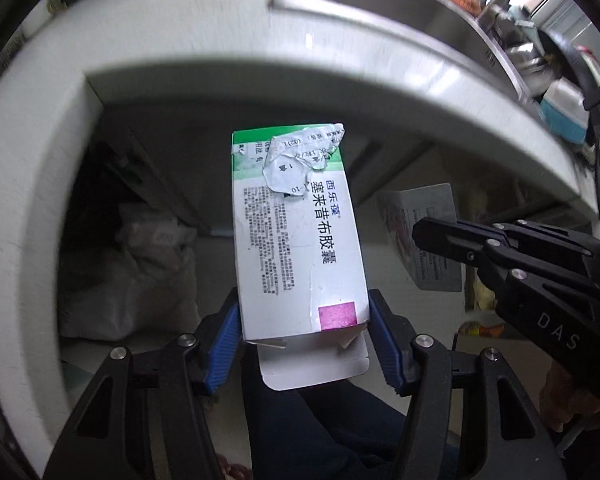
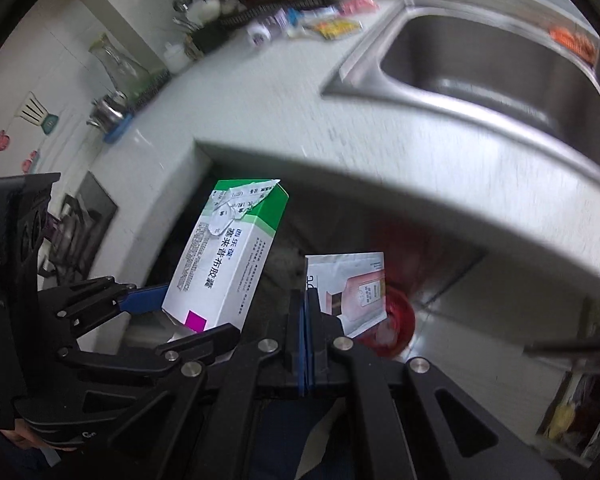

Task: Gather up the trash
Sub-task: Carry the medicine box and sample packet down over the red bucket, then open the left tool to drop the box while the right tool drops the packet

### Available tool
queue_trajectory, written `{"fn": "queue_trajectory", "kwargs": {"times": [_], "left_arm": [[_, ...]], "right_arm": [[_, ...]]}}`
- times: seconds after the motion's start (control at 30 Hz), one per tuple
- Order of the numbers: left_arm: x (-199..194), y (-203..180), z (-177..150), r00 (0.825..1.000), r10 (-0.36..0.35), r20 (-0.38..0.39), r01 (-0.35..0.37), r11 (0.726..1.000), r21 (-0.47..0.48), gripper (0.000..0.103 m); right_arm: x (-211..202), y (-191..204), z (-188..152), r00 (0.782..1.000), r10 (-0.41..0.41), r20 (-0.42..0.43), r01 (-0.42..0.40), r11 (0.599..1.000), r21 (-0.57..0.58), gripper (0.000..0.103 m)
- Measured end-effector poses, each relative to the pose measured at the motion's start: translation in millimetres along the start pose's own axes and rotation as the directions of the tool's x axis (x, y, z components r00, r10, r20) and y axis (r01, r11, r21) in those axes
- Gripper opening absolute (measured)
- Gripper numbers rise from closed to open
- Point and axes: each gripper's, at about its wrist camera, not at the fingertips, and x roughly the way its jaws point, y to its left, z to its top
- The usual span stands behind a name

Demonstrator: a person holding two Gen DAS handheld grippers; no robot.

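**Two pieces of trash in hand, bin run under way**

Left gripper (image 1: 302,344) clamped on medicine box (image 1: 296,240), centre frame, open flap toward camera. Right gripper (image 2: 304,344) shut flat on thin sachet (image 2: 350,292), lower centre. Both below countertop (image 2: 260,112) edge, sink (image 2: 500,64) upper right. Red bin (image 2: 400,320) just behind sachet, probably the target. Next: line up above it, part jaws, drop both.

Both hand-held grippers are black skeletal linkages with triangular cut-outs, silver screws at the pivots and ribbed blue pads (image 1: 224,344) on the fingers; the right hand-held gripper (image 1: 420,236) bears pale "DAS" lettering
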Motion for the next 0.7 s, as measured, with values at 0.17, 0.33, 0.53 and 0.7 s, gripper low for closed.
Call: {"fn": "queue_trajectory", "kwargs": {"times": [0.17,0.33,0.53,0.7], "left_arm": [[77.4,13.7,-5.5,0.995,-0.013,-0.098,0.012,1.000,-0.011,0.058],[173.7,24.3,-2.5,0.988,-0.028,-0.152,0.031,0.999,0.016,0.058],[275.0,37.4,-2.3,0.980,-0.045,-0.193,0.054,0.998,0.038,0.058],[337.2,46.1,-3.7,0.973,-0.062,-0.221,0.073,0.997,0.039,0.058]], "right_arm": [[59.2,-25.9,-15.9,0.998,-0.011,-0.065,0.015,0.999,0.050,0.000],[133.7,-56.9,-25.0,0.993,-0.018,-0.117,0.029,0.995,0.090,0.000],[217.2,-96.5,-36.4,0.987,-0.041,-0.157,0.058,0.993,0.102,0.000],[268.6,-119.8,-41.0,0.984,-0.044,-0.173,0.068,0.988,0.140,0.001]]}}
